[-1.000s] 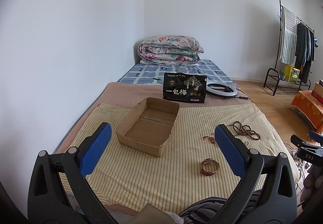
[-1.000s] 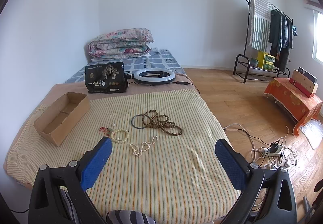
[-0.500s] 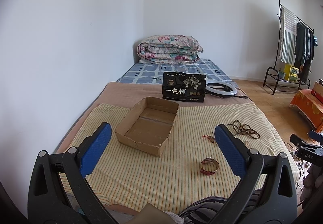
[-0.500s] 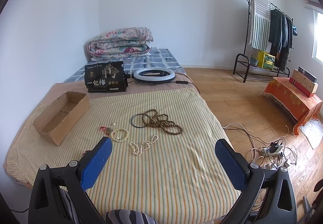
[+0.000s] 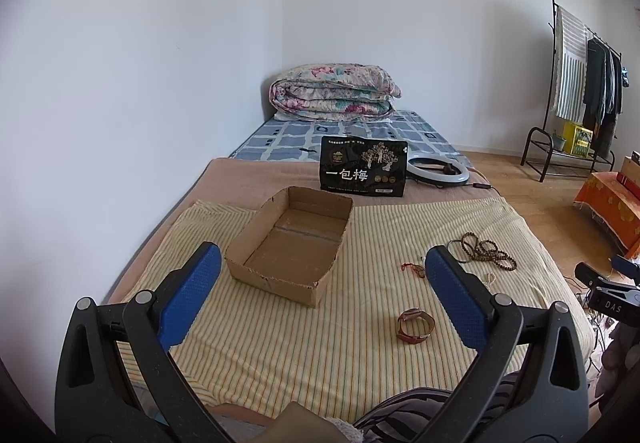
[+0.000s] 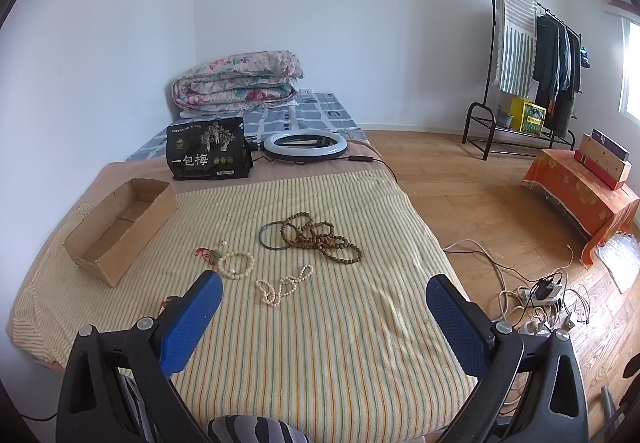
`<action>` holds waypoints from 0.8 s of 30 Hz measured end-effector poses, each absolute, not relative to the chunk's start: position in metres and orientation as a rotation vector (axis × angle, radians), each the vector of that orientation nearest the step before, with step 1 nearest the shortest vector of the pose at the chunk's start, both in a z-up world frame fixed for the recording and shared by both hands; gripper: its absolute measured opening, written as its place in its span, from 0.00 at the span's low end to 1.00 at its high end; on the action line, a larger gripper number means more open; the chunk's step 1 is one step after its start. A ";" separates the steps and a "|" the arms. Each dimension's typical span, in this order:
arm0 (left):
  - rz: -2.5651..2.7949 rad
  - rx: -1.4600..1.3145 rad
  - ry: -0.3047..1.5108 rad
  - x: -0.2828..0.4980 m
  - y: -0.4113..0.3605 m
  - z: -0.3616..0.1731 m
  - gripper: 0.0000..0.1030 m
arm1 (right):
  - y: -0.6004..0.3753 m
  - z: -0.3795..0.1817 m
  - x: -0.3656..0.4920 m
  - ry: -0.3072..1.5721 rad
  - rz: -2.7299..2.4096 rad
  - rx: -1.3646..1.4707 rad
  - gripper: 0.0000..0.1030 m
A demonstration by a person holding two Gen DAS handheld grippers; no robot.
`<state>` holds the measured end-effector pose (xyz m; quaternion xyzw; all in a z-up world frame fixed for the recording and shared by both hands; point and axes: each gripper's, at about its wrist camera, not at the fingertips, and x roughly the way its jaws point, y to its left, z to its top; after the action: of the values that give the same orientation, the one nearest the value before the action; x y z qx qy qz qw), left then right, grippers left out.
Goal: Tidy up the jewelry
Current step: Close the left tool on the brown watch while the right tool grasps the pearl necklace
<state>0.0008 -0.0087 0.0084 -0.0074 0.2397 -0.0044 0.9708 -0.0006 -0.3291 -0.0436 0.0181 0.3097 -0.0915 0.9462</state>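
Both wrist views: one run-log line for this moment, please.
phase: pre-grasp | left gripper: open, empty | right gripper: open, empty | open brown cardboard box: empty | brown wooden bead strand: on striped yellow cloth

Cardboard box [image 6: 120, 227] sits on striped cloth [image 6: 320, 343], left side. Right of it, bead bracelet [image 6: 237, 264]; long bead string [image 6: 320, 239] further right, overlapping thin ring [image 6: 276, 236]. Pearl strand [image 6: 282, 285] nearer than those. Watch [image 5: 414, 324] nearest, well apart from box. Behind cloth: printed bag [image 6: 206, 149], ring light [image 6: 306, 143] to its right, folded quilt [image 6: 236, 81] farthest back.
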 end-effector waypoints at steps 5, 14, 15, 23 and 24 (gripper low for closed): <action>-0.009 -0.011 0.498 0.008 -0.009 0.002 1.00 | -0.332 -0.048 0.004 0.644 -0.187 0.042 1.00; -0.049 0.009 0.561 0.035 -0.013 -0.023 1.00 | -0.349 -0.064 0.023 0.667 -0.200 0.019 1.00; -0.053 0.018 0.565 0.038 -0.015 -0.027 1.00 | -0.351 -0.067 0.027 0.673 -0.194 0.010 1.00; -0.157 0.056 0.659 0.070 -0.033 -0.060 1.00 | -0.351 -0.107 0.070 0.758 -0.046 -0.104 1.00; -0.171 0.065 0.668 0.073 -0.038 -0.064 1.00 | -0.350 -0.113 0.076 0.773 -0.026 -0.117 1.00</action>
<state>0.0727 -0.0384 -0.0644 0.0321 0.3276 -0.0837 0.9406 0.0761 -0.3498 -0.1131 -0.0570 0.3767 -0.0127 0.9245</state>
